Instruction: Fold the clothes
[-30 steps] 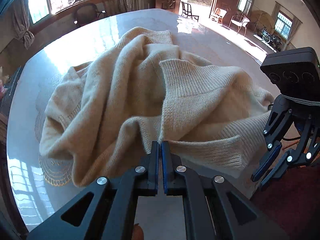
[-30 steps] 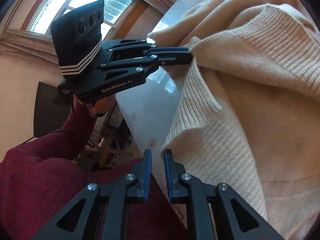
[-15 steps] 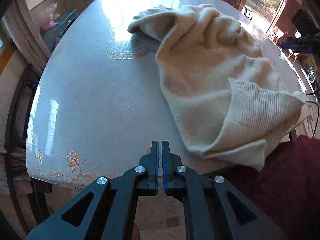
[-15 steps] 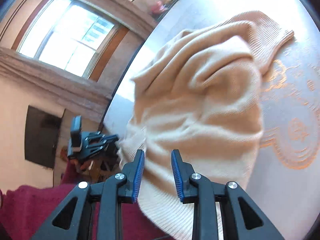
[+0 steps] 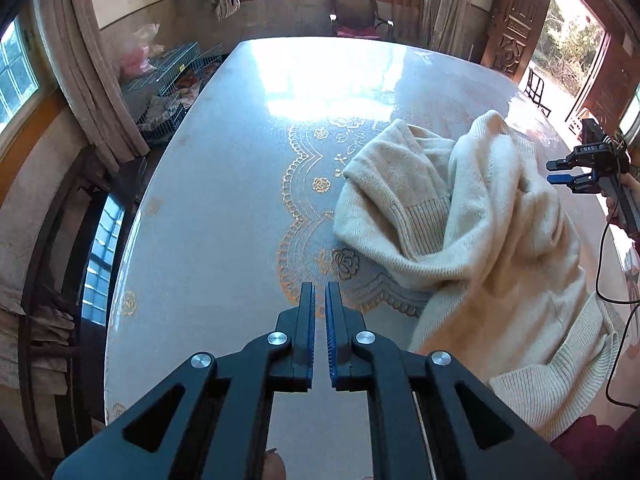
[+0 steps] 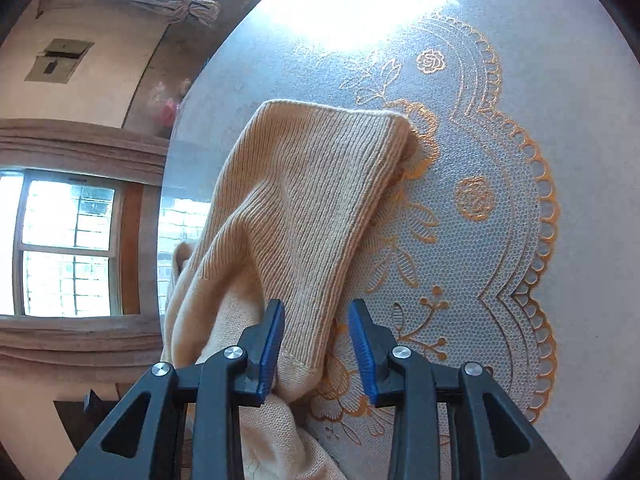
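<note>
A cream knit sweater [image 5: 472, 232] lies crumpled on the right half of the table [image 5: 224, 184], its ribbed hem hanging over the near edge. My left gripper [image 5: 320, 312] is nearly closed and empty, above bare tabletop left of the sweater. My right gripper [image 6: 316, 344] is open; a ribbed part of the sweater [image 6: 304, 208] lies between its pads, against the left pad [image 6: 270, 344]. In the left wrist view the right gripper [image 5: 560, 172] shows at the sweater's far right side.
The table has a lace-patterned cover with gold flowers [image 6: 472, 200]. Sun glare [image 5: 320, 80] lies on the far half. A chair [image 5: 360, 20] stands beyond the far end. Wire cages [image 5: 168, 80] sit on the floor at left. A black cable [image 5: 604, 272] hangs at right.
My left gripper has swung away from the sweater to over bare table and parted slightly. My right gripper has opened wider and moved in onto the sweater's ribbed part.
</note>
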The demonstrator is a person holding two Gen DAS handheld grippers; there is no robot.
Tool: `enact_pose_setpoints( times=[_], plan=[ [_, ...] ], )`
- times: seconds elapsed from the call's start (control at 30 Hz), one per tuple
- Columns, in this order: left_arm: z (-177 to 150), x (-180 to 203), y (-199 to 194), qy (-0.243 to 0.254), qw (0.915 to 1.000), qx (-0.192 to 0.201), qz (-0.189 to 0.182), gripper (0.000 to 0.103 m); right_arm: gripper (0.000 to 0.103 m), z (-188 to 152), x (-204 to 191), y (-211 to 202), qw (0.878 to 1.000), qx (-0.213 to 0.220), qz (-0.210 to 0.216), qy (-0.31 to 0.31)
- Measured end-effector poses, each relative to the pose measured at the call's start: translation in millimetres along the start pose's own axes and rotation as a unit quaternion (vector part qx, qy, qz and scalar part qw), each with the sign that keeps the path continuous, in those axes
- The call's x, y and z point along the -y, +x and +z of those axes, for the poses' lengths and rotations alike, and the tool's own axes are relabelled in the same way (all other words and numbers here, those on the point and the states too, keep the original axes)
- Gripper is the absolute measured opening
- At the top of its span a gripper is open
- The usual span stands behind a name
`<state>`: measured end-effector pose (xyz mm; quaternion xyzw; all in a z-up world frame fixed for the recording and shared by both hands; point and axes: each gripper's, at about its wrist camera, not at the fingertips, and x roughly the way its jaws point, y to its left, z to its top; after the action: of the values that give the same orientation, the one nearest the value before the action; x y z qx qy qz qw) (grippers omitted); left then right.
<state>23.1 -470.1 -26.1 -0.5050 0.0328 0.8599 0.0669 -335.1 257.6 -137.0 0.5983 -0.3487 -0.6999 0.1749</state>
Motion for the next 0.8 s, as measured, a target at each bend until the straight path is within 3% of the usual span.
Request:
enact_pose_setpoints(
  times=[0.17, 0.3, 0.37, 0.43, 0.47, 0.53, 0.67, 0.8],
  plan=[
    [55, 5, 41, 0.029, 0.9996, -0.005, -0.006, 0.007, 0.035, 18, 2, 18, 1.0, 0.006, 0.015, 0.008],
    [79, 3, 65, 0.043, 0.9991, -0.008, 0.002, 0.007, 0.032, 22, -18, 37, 0.999, -0.01, -0.011, -0.031],
    [87, 2, 73, 0.053, 0.9984, -0.008, 0.018, 0.007, 0.028, 22, -37, 36, 0.996, -0.013, -0.059, -0.064],
    [94, 2, 79, 0.059, 0.9977, -0.005, 0.034, 0.007, 0.01, 18, -57, 38, 0.984, -0.003, -0.146, -0.106],
    [98, 2, 83, 0.059, 0.9973, -0.006, 0.044, 0.007, 0.009, 15, -69, 42, 0.973, 0.0, -0.186, -0.138],
    [102, 2, 88, 0.057, 0.9971, -0.001, 0.049, 0.007, 0.009, 3, -94, 58, 0.935, 0.007, -0.279, -0.22],
    [113, 8, 97, 0.058, 0.9957, 0.005, 0.073, 0.007, 0.008, -20, -124, 78, 0.841, 0.023, -0.42, -0.339],
    [121, 10, 97, 0.068, 0.9949, 0.006, 0.074, 0.007, 0.008, -24, -126, 50, 0.786, 0.066, -0.491, -0.369]
  ],
)
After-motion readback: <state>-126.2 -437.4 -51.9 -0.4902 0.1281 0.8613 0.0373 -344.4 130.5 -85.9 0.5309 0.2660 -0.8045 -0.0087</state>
